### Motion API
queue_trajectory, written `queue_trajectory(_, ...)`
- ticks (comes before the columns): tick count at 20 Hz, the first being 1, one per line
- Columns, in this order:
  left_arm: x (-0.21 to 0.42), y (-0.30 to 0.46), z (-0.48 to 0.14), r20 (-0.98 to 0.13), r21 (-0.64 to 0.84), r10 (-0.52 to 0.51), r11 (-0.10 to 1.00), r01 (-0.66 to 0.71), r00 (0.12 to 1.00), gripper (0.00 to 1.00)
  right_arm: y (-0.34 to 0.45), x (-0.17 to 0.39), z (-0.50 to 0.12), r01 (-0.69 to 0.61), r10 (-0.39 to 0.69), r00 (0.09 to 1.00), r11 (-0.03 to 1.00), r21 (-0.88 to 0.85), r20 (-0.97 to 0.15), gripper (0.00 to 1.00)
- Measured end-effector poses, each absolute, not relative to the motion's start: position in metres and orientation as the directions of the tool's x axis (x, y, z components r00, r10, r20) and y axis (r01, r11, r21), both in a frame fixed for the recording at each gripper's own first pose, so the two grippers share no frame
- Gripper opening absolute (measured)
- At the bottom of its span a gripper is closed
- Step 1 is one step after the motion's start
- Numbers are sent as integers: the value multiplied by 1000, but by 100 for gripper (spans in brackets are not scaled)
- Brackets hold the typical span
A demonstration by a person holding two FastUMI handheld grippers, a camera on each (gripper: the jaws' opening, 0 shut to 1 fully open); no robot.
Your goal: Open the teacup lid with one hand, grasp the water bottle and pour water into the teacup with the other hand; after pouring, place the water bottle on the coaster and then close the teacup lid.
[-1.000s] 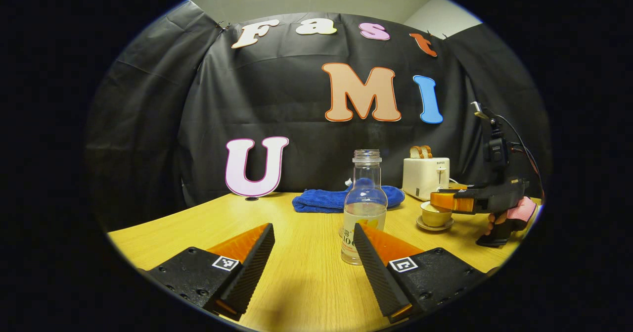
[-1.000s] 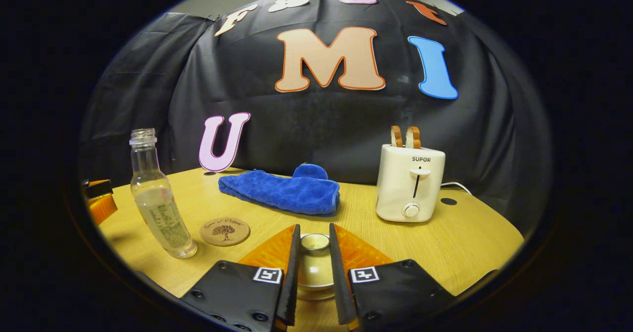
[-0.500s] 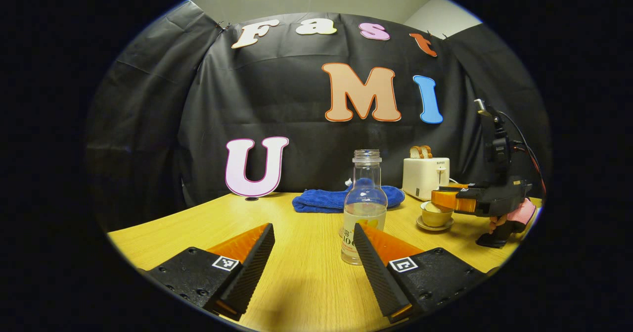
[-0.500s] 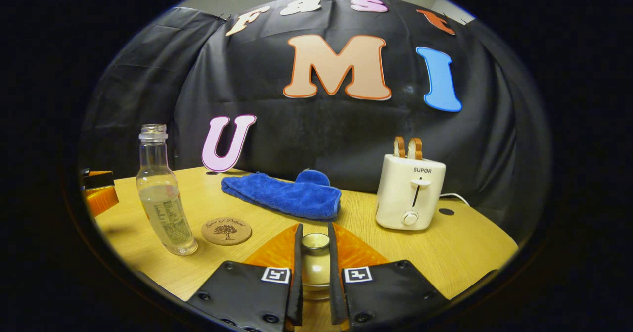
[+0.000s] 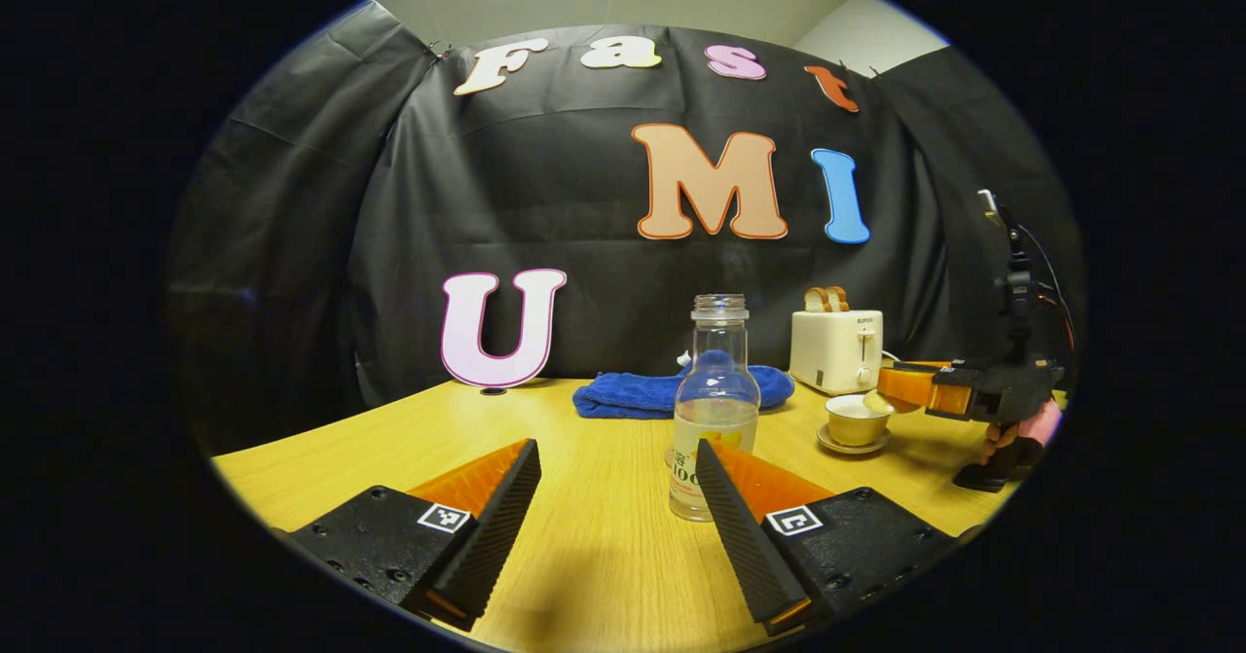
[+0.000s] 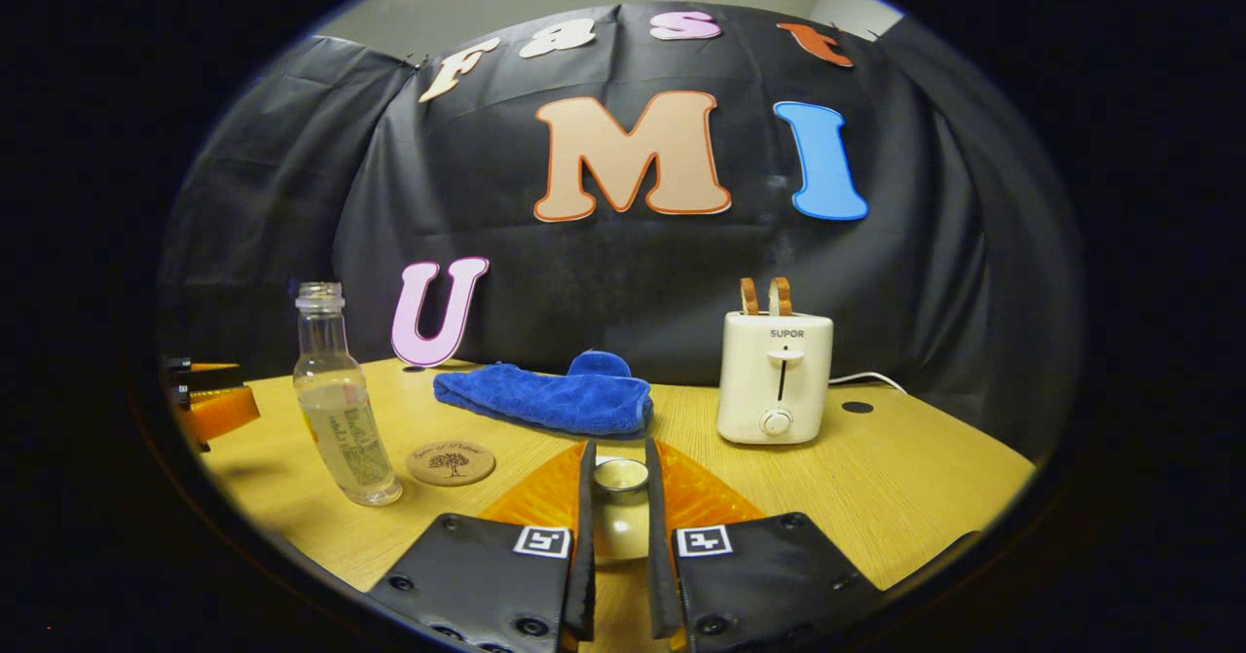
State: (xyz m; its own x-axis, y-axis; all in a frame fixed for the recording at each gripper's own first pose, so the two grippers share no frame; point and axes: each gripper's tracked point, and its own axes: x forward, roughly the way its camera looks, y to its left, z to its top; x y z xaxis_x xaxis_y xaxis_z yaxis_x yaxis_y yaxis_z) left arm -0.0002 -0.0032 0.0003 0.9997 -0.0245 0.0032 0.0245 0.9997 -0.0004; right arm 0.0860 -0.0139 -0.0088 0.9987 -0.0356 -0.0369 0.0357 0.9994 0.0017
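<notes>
Teacup lid (image 6: 621,476) lifted clear of uncovered teacup (image 5: 858,420)
Right tongs (image 6: 619,497) pinch it; left tongs (image 5: 617,497) gape before the part-filled water bottle (image 5: 714,410).

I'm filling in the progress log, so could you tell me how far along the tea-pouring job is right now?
Done: the right gripper is shut on the lid, held off the teacup. In hand: the open left gripper faces the water bottle, which stands ungrasped on the table. Left: grasping, pouring, setting the bottle on the coaster, closing the lid.

Recording booth, black cloth wall (image 5: 545,205), wooden table (image 5: 594,556)
</notes>
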Motion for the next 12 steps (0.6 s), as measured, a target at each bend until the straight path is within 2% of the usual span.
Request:
queue_trajectory(6, 2, -22, 1, 5, -2, -120, 993, 120, 993, 94, -23, 58, -4, 69, -69, 998, 998, -4, -7, 25)
queue_trajectory(7, 3, -25, 1, 2, -2, -133, 991, 133, 991, 91, -25, 52, -4, 75, -75, 997, 997, -3, -5, 25)
queue_trajectory(8, 5, -29, 0, 2, -4, -148, 989, 148, 989, 94, -26, 45, -3, 79, -79, 997, 997, -5, -5, 25)
queue_trajectory(12, 18, -44, -3, -10, -4, -191, 982, 191, 981, 94, -35, 22, -2, 107, -107, 994, 994, -5, -3, 25)
